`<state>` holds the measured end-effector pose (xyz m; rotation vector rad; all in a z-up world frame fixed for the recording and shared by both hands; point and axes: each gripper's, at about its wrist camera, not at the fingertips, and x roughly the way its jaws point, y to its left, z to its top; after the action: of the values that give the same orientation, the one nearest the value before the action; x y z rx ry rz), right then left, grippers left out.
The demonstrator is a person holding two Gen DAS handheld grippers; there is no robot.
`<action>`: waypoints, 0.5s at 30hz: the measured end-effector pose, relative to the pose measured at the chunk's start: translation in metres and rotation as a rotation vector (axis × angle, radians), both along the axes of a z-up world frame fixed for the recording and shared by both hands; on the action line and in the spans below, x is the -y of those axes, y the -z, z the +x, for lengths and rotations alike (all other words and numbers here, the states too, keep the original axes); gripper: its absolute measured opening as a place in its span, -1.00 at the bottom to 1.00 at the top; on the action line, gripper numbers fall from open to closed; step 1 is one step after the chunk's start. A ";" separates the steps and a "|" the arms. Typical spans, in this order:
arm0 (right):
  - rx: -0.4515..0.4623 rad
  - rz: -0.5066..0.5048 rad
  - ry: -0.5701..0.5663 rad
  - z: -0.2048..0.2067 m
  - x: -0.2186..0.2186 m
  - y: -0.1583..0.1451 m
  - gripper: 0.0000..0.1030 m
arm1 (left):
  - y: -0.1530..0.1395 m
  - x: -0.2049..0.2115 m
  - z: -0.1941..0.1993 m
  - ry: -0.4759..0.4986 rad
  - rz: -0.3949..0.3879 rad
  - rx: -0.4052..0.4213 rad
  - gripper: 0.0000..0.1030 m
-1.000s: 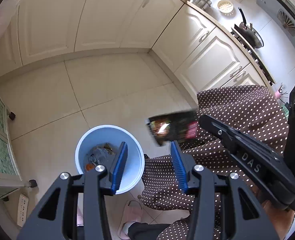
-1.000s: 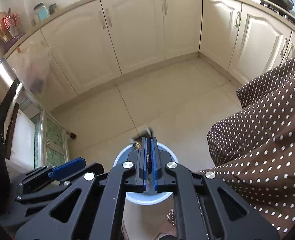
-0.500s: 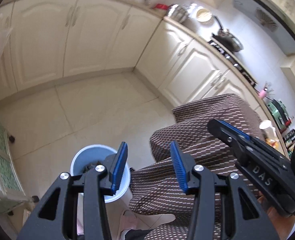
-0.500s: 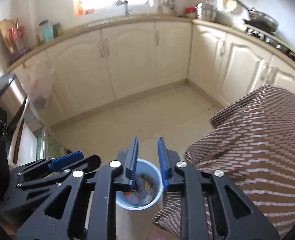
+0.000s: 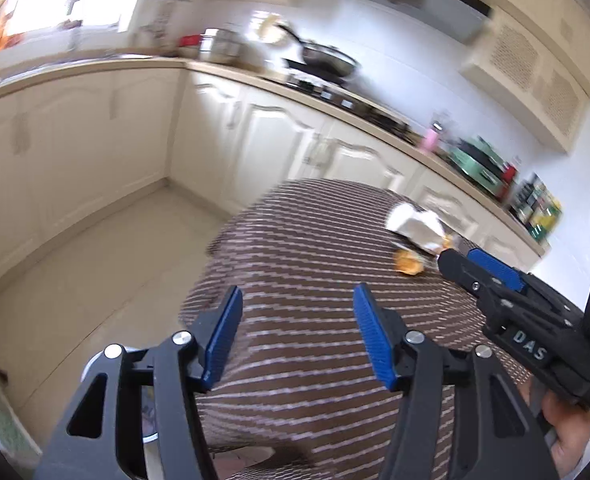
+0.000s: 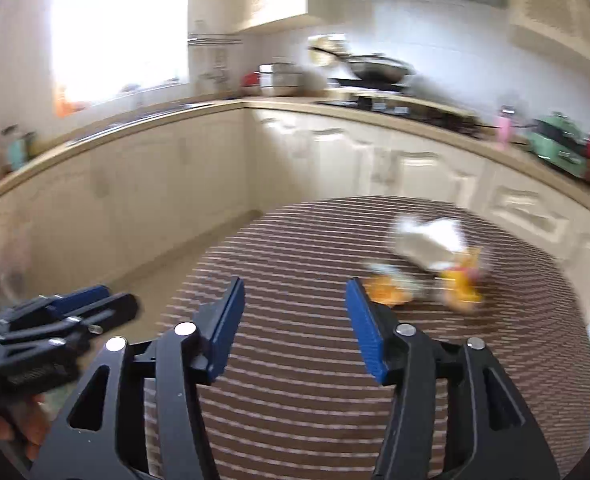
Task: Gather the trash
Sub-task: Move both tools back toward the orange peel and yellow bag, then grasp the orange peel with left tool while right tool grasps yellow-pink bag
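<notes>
Left tongs [image 5: 297, 332] sit at the bottom centre of the left view, jaws spreading wider with nothing between them; right tongs [image 6: 293, 326] sit the same way in the right view, also widening and empty. Both point down over the dotted cloth [image 5: 315, 248] on the worktop, which I read as readying for a fresh grab, since spread jaws are what loose scraps call for

The trash [image 6: 427, 264] lies in the right half of the right view, just above and right of the right tongs' blue pad [image 6: 365, 336]: a white crumpled piece [image 6: 431, 240] at the top, with orange and yellow bits below it. All is blurred, so I cannot tell what each scrap is. In the left view the same heap [image 5: 419, 232] shows at centre right, and the right tongs [image 5: 479, 268] enter from the right edge with their tip close beside it, a hand [image 5: 571, 432] gripping them at the lower right

A pale rim [image 5: 95, 364] peeks behind the left tongs at the lower left; it may be a bin kept low beside the worktop for easy dropping, though too little shows to be sure
</notes>
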<state>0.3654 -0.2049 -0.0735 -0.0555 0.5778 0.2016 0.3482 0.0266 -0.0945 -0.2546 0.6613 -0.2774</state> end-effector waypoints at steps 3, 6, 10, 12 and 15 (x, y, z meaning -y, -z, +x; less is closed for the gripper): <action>-0.028 0.021 0.077 0.006 0.049 0.007 0.04 | 0.002 0.052 0.018 0.089 0.051 -0.027 0.20; -0.045 0.033 0.138 0.012 0.090 0.016 0.04 | 0.009 0.097 0.040 0.146 0.108 -0.058 0.20; -0.066 0.037 0.170 0.022 0.122 0.026 0.05 | 0.020 0.150 0.063 0.219 0.157 -0.088 0.20; -0.078 0.030 0.177 0.028 0.131 0.032 0.07 | 0.025 0.170 0.077 0.236 0.189 -0.107 0.20; -0.094 0.022 0.183 0.037 0.140 0.038 0.13 | 0.033 0.187 0.095 0.255 0.214 -0.132 0.20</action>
<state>0.4027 -0.3453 -0.1118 0.0286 0.6700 0.0325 0.4435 -0.1605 -0.1276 0.0182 0.8493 -0.4331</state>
